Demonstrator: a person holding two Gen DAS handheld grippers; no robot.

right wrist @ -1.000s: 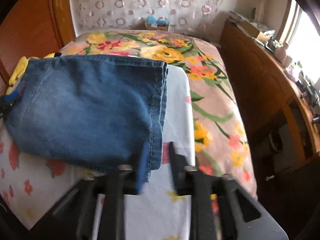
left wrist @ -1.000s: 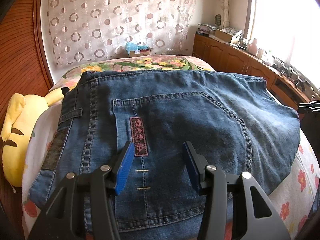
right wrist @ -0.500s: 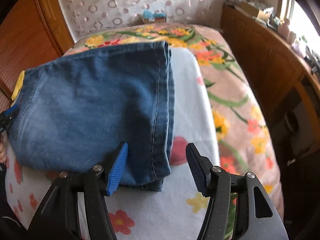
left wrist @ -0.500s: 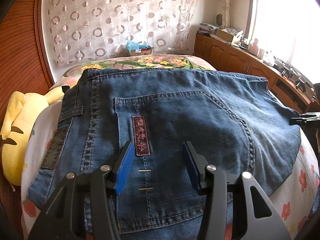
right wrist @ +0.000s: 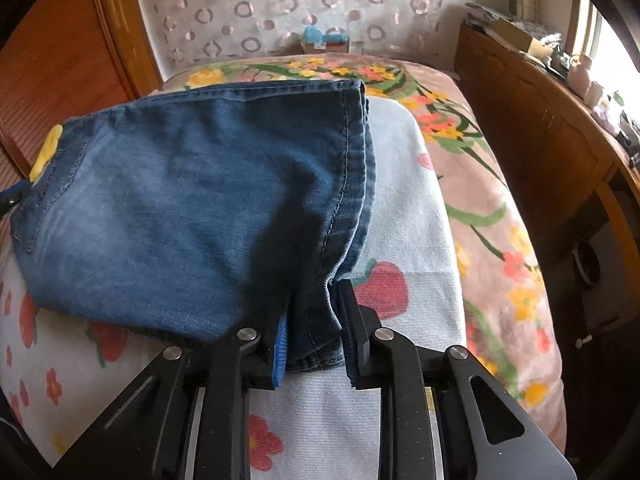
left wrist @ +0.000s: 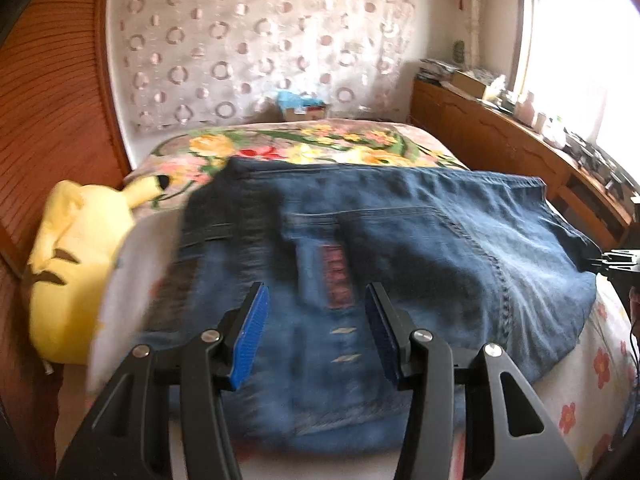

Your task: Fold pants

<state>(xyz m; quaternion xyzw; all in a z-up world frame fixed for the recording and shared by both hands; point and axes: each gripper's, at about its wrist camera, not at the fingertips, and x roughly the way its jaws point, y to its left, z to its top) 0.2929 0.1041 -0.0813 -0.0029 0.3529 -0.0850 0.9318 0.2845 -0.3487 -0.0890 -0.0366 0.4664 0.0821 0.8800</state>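
Left wrist view, blurred: showing folded blue denim pants (left wrist: 400, 248) lying across the white flower-print cloth (left wrist: 592, 376) on the bed, filling mid-frame from centre-left to the right edge. Showing a back pocket with a dark pink patch (left wrist: 338, 276) and two pale bar stitches just below it, heavy seam stitching curving down on the right. Left gripper (left wrist: 316, 334) sitting at lower centre, jaws standing wide apart with nothing pinched; cannot tell whether hovering over or resting on the denim. Pink patch lying between and just beyond the blue pads (left wrist: 250, 340). Yellow plush toy (left wrist: 68, 272) lying at left beside the pants, flowered blanket (left wrist: 304, 148) beyond at upper centre, wooden cabinet (left wrist: 500, 148) running along the right under the window.

Right wrist view, sharp: showing the hem end of the pants (right wrist: 192, 208), several denim layers stacked, stitched hems lined up down the right side of the fold, fabric faded pale in the middle, darker toward the hems. Pants covering centre-left of frame on the white strawberry-print cloth (right wrist: 416, 200). Right gripper (right wrist: 314, 334) at lower centre, jaws having just been closing, now narrow and clamping the near hem corner, denim bunching between the blue pad (right wrist: 282, 344) and the dark one. Rest of the pants spreading up and left from the pinched corner.
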